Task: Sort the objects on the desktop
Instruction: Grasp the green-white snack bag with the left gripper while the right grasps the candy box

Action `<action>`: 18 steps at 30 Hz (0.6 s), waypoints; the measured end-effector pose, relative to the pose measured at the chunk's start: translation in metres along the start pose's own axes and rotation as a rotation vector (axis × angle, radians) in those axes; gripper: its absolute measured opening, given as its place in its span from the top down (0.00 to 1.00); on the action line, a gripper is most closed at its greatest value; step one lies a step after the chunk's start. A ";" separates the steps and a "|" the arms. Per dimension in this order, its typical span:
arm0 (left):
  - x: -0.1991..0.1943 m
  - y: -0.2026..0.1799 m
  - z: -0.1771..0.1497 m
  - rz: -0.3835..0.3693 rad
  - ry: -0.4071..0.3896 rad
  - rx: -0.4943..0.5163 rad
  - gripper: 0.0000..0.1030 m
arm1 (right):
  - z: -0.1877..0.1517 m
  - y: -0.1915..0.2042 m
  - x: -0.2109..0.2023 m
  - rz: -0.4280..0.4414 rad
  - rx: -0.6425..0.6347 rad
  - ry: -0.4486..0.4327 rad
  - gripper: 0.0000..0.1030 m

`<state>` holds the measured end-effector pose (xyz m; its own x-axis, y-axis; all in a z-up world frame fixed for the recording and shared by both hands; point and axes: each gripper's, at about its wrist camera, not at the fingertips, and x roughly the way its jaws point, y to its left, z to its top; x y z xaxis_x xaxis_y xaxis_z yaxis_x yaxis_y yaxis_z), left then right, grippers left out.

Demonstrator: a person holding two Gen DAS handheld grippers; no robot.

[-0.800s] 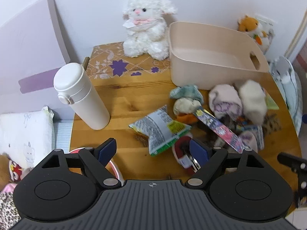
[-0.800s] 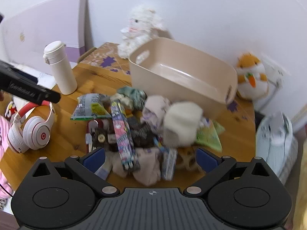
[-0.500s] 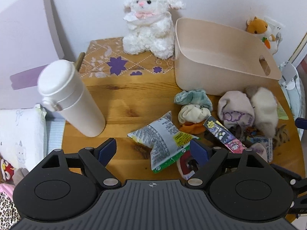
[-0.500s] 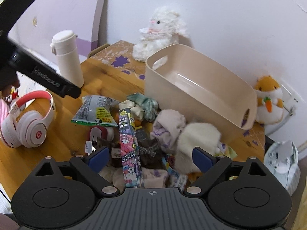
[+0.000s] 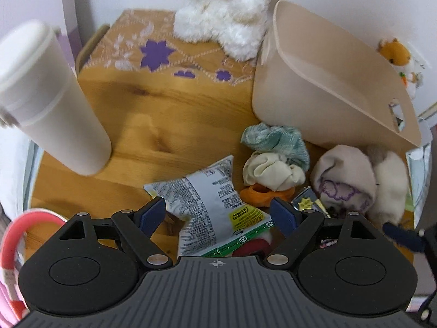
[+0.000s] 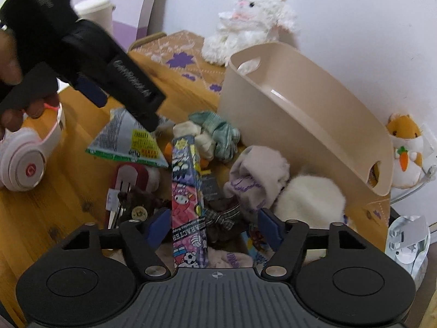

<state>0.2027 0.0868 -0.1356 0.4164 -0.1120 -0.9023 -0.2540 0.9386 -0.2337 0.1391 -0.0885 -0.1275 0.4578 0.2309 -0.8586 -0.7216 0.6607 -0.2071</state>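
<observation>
My left gripper point(image 5: 218, 213) is open and points steeply down, with a silver and green snack packet point(image 5: 210, 199) lying between its blue pads without being pinched. In the right wrist view the left gripper point(image 6: 123, 106) hangs over that snack packet point(image 6: 131, 142). My right gripper point(image 6: 214, 225) is open over the pile, its pads on either side of a long cartoon-print packet point(image 6: 188, 191) and a dark bow point(image 6: 221, 216). The beige bin point(image 5: 327, 90) stands empty behind rolled socks: teal point(image 5: 275, 142), cream point(image 5: 270, 172) and pale pink point(image 5: 344, 183).
A white bottle point(image 5: 54, 104) stands at the left of the wooden table point(image 5: 164, 114). Pink and white headphones point(image 6: 24, 164) lie at the near left edge. A white plush lamb point(image 6: 251, 22) sits at the back, and an orange hamster plush point(image 6: 407, 147) beside the bin.
Both grippers have come forward and down towards the pile. The left now straddles the snack packet. The right gripper's jaws stand narrower than before, around the cartoon-print packet.
</observation>
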 end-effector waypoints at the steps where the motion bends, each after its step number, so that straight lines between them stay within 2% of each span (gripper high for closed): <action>1: 0.005 0.000 -0.001 0.006 0.012 -0.013 0.17 | 0.000 0.001 0.002 0.005 -0.002 0.005 0.35; 5: 0.024 0.005 -0.004 0.005 0.061 -0.078 0.17 | -0.001 0.006 0.011 0.015 -0.015 0.022 0.43; 7: 0.031 0.010 -0.006 -0.019 0.080 -0.124 0.17 | 0.000 0.007 0.014 0.017 -0.023 0.023 0.46; 9: 0.035 0.015 -0.008 -0.044 0.075 -0.176 0.17 | 0.001 0.006 0.017 0.022 -0.026 0.025 0.54; 11: 0.039 0.017 -0.008 -0.056 0.071 -0.203 0.21 | 0.001 0.005 0.020 0.033 -0.027 0.033 0.62; 12: 0.042 0.017 -0.008 -0.057 0.080 -0.206 0.27 | 0.001 0.005 0.022 0.044 -0.025 0.038 0.65; 14: 0.048 0.016 -0.009 -0.056 0.104 -0.213 0.30 | 0.001 0.004 0.024 0.059 -0.018 0.035 0.67; 16: 0.050 0.018 -0.011 -0.073 0.105 -0.231 0.34 | 0.001 0.003 0.023 0.069 -0.013 0.030 0.79; 18: 0.048 0.019 -0.013 -0.084 0.093 -0.239 0.37 | 0.000 0.001 0.021 0.070 -0.004 0.028 0.80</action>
<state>0.2071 0.0947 -0.1882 0.3653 -0.2259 -0.9031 -0.4259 0.8221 -0.3779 0.1480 -0.0827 -0.1456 0.3912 0.2565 -0.8839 -0.7533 0.6409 -0.1474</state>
